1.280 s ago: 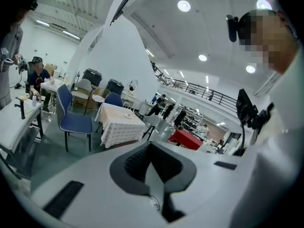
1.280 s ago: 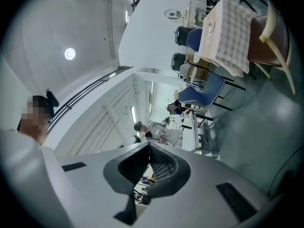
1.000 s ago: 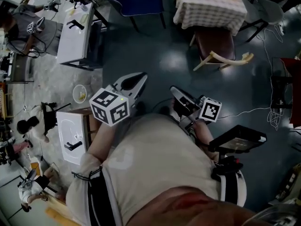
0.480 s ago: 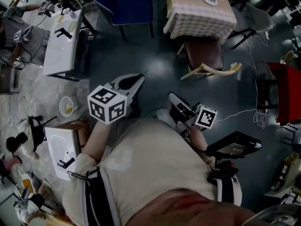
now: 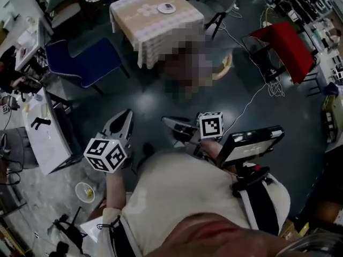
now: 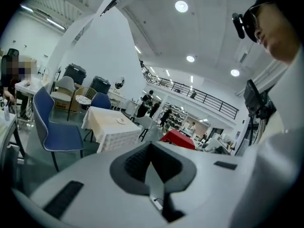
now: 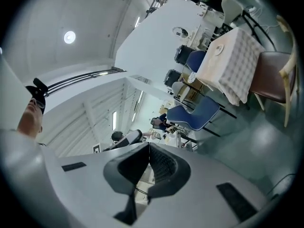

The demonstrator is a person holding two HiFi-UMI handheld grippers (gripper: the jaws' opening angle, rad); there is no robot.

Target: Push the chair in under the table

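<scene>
The table [image 5: 155, 23] wears a checked cloth and has a small plate on top; it also shows in the left gripper view [image 6: 111, 126] and the right gripper view [image 7: 231, 56]. The chair [image 7: 272, 82] has a brown seat and a pale curved wooden back [image 5: 229, 67]. It stands at the table's near side, largely under a mosaic patch in the head view. My left gripper [image 5: 126, 115] and right gripper [image 5: 166, 121] hang in the air well short of the chair. Both are shut and hold nothing, as each gripper's own view confirms [image 6: 151, 145] [image 7: 148, 146].
A blue chair [image 5: 86, 63] stands left of the table. A red-covered stand [image 5: 284, 42] and a white cable [image 5: 252, 98] on the dark floor lie to the right. White workbenches [image 5: 45, 133] line the left side. A tablet rig [image 5: 249, 143] sits by my right arm.
The head view has swung: table and chair slid from the top right to the top centre. Both grippers sit lower in the picture, still shut.
</scene>
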